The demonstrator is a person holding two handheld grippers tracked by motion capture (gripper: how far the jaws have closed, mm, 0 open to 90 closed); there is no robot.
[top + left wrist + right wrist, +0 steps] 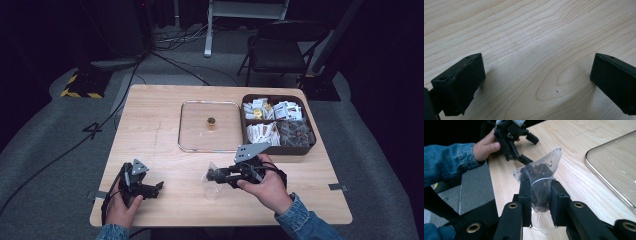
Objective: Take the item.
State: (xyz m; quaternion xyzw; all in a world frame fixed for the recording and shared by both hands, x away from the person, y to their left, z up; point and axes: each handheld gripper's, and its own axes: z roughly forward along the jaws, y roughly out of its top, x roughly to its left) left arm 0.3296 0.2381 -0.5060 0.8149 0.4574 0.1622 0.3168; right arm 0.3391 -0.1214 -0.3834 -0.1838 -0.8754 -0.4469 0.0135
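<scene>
The small clear plastic sachet of dark loose tea (539,183) is light, soft and crushable, and its film is probably slippery. The safest hold is across its middle, where the right tool (540,202) clamps it above a clear plastic cup (212,188) near the tabletop's (150,125) front edge. The left tool (536,82) stands open and empty at the front left corner.

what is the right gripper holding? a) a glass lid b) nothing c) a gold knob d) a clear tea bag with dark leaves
d: in the right gripper view, the right gripper is shut on a clear tea bag of dark leaves, above a clear cup.
</scene>
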